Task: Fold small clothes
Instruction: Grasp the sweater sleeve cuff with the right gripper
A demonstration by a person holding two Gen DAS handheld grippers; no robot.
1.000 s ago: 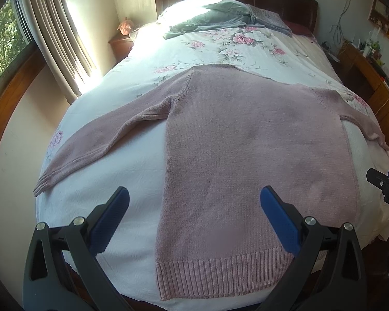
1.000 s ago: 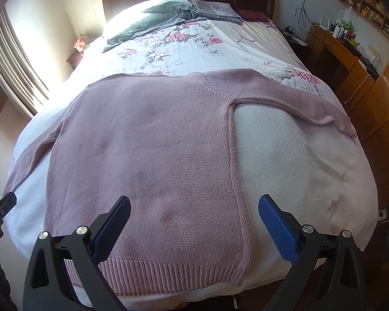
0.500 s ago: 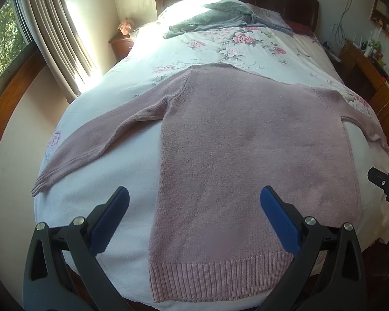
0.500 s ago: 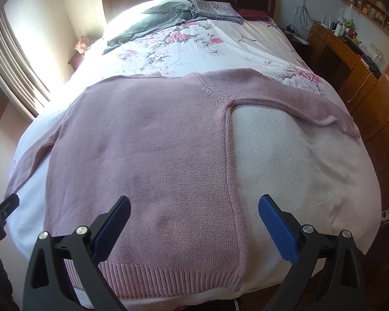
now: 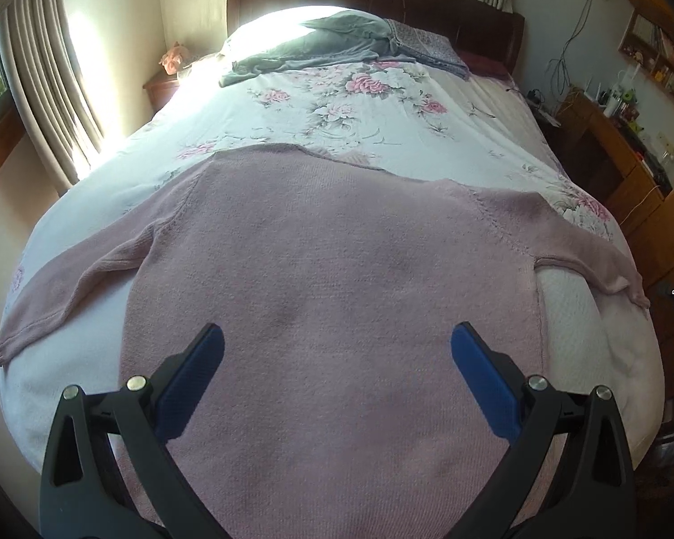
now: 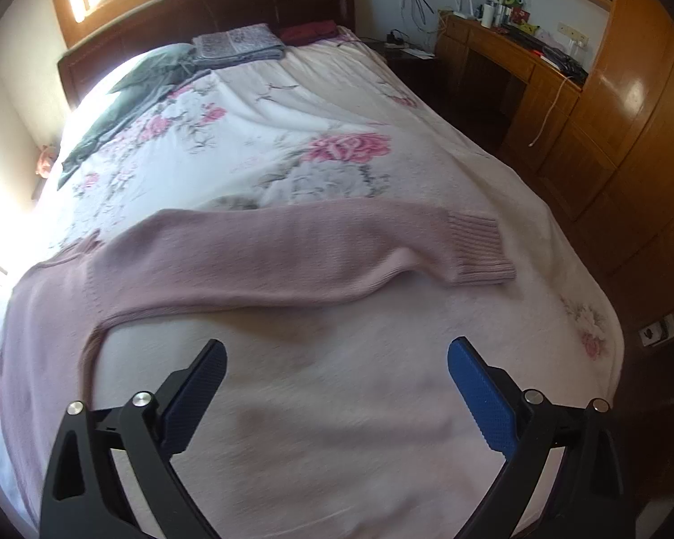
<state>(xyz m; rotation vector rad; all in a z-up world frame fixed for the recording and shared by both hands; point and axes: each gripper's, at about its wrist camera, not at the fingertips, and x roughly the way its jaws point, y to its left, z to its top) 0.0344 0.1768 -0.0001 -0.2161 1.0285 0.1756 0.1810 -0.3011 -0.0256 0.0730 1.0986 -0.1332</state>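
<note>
A pink knitted sweater (image 5: 337, 269) lies flat on the bed, both sleeves spread out to the sides. My left gripper (image 5: 337, 341) hovers open above the sweater's body, nothing between its blue pads. In the right wrist view the sweater's right sleeve (image 6: 292, 256) stretches across the bedspread, its ribbed cuff (image 6: 476, 247) at the right end. My right gripper (image 6: 337, 355) is open over bare bedspread just in front of that sleeve. The sweater's hem is hidden below the left gripper.
The bed (image 6: 539, 314) has a white floral cover. A grey garment (image 5: 310, 51) and a folded patterned cloth (image 6: 236, 42) lie near the dark headboard. Curtains (image 5: 45, 76) hang at the left; a wooden desk and cabinets (image 6: 606, 103) stand along the right.
Both grippers moved forward over the bed. The right one also swung right, from over the sweater's body to in front of the right sleeve. Both stay open.
</note>
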